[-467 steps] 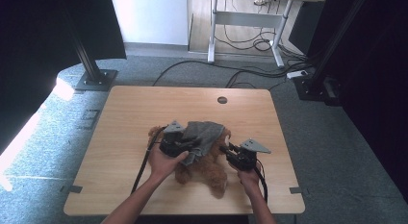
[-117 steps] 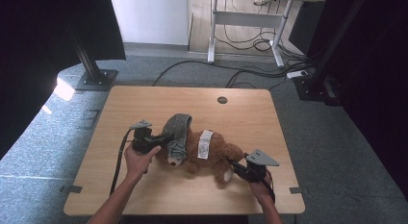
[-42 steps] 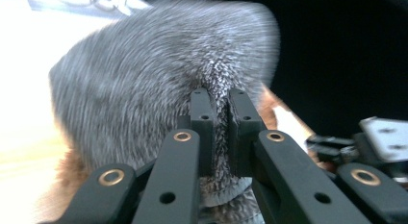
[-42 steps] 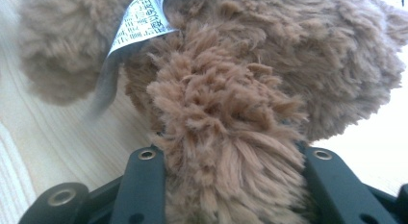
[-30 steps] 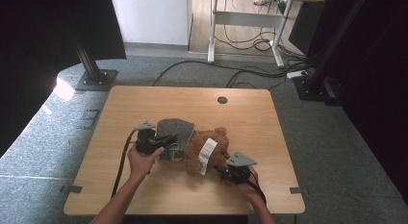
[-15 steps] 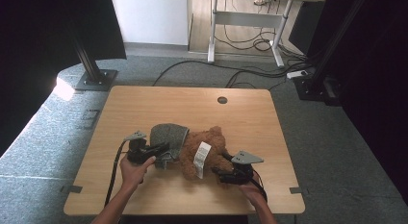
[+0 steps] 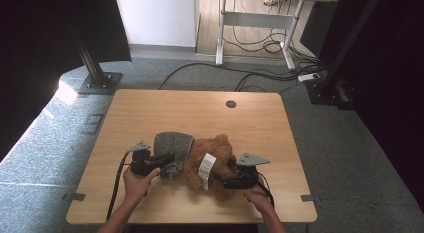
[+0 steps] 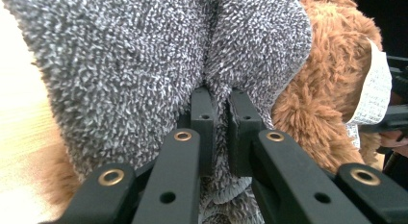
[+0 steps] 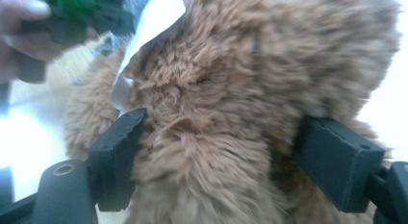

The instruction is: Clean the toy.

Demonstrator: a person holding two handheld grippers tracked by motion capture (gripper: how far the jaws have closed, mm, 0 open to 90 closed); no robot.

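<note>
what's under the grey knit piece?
The brown teddy bear: the grey knit piece covers its end nearest the left gripper, which pinches a fold. The covered part is hidden.

Your grey garment [image 8: 144,65] covers the teddy bear's [image 8: 327,118] upper end at the centre of the high view, so you cannot see its face; the white label's [image 7: 206,166] print is too small to read; the right gripper view's upper left is blurred.

No readable text. White tag [image 8: 373,96] on teddy bear [image 8: 327,113], right of left gripper's fingers [image 8: 202,116], has print too small to read.
</note>
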